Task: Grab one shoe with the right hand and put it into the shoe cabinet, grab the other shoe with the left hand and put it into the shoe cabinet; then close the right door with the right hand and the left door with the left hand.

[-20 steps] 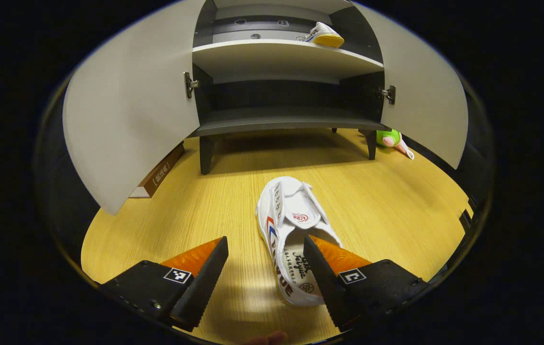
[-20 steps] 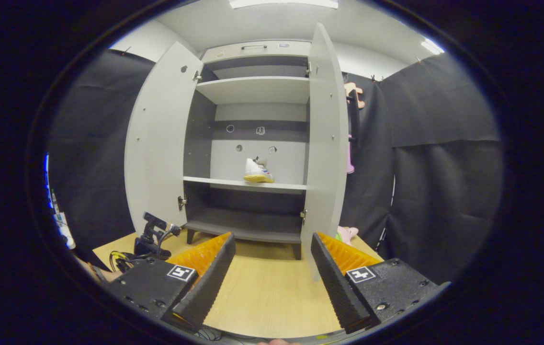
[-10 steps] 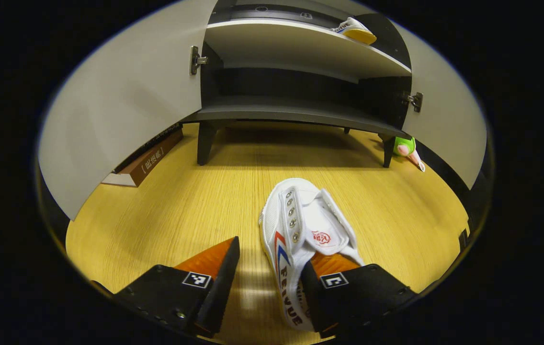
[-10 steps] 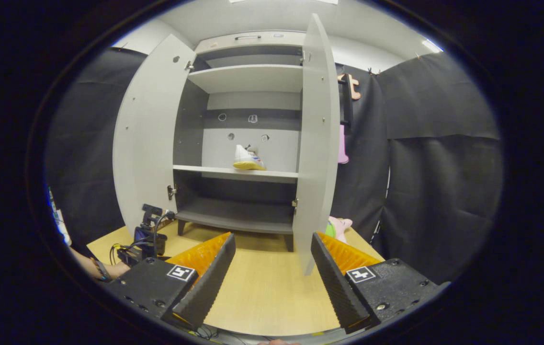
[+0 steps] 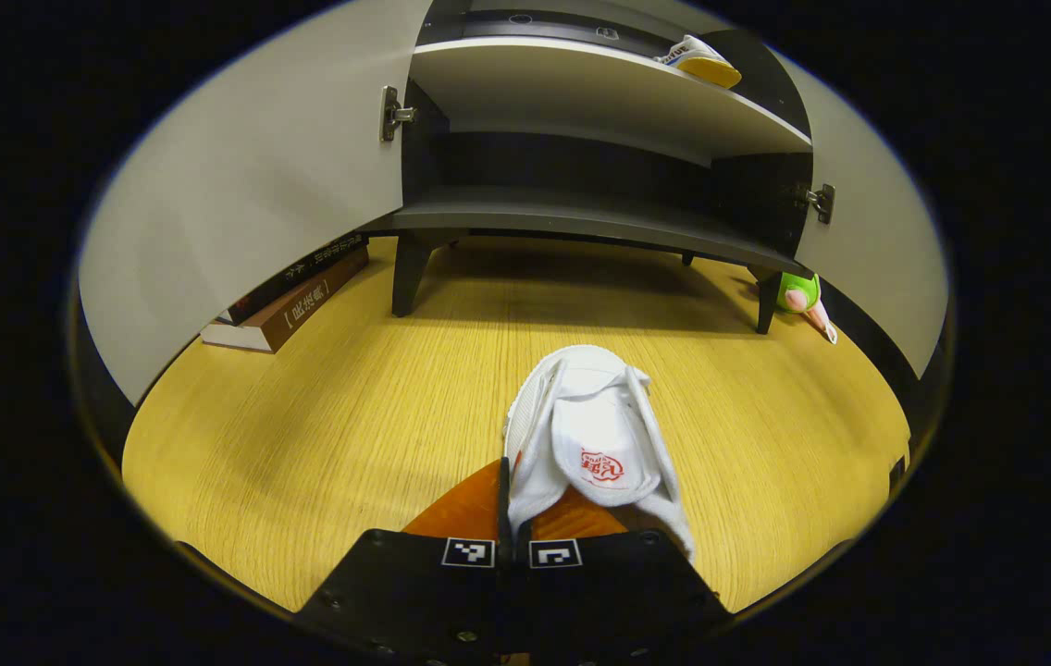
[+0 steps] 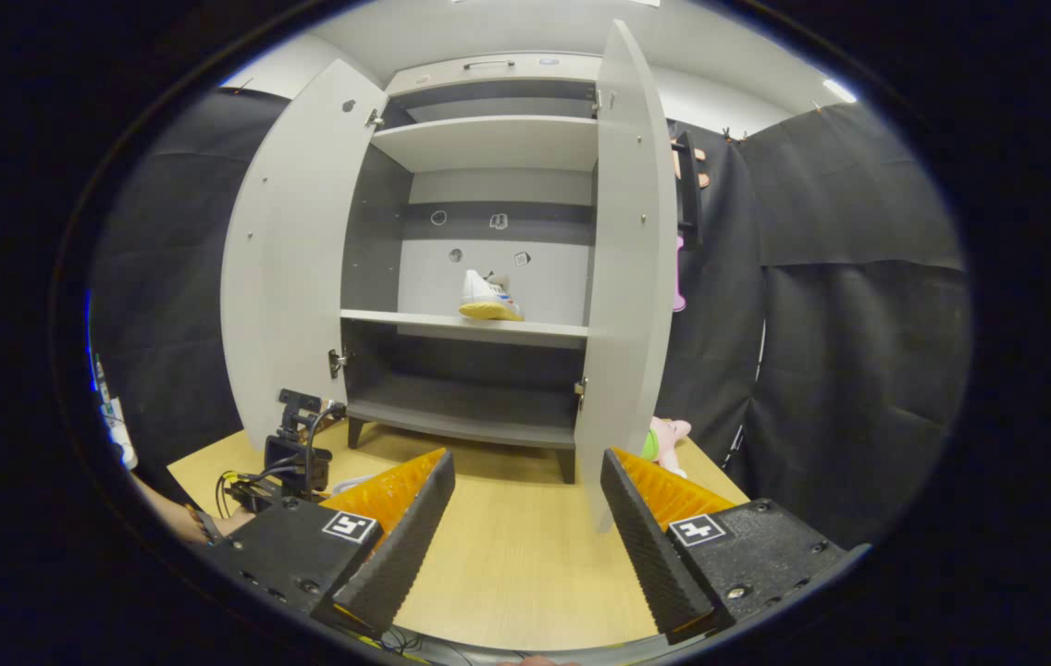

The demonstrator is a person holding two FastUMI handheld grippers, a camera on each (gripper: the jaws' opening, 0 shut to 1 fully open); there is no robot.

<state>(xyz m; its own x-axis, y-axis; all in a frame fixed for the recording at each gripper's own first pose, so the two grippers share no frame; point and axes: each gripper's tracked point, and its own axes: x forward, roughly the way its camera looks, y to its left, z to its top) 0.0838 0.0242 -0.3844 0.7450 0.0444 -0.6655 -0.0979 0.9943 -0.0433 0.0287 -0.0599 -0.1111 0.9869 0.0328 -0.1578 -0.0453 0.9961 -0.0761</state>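
On the desk (image 5: 322,416) before the shoe cabinet (image 6: 479,277), my left claw (image 5: 512,518) pinches the white shoe (image 5: 595,444) by its side wall; my right claw (image 6: 525,518) hangs spread, the other shoe (image 6: 488,301) on the middle shelf (image 6: 451,326).

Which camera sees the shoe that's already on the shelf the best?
The right gripper view. There the shoe on the shelf stands whole, side-on, in the middle of the open cabinet. In the left gripper view the same shoe is just a sliver at the top edge, seen from below.
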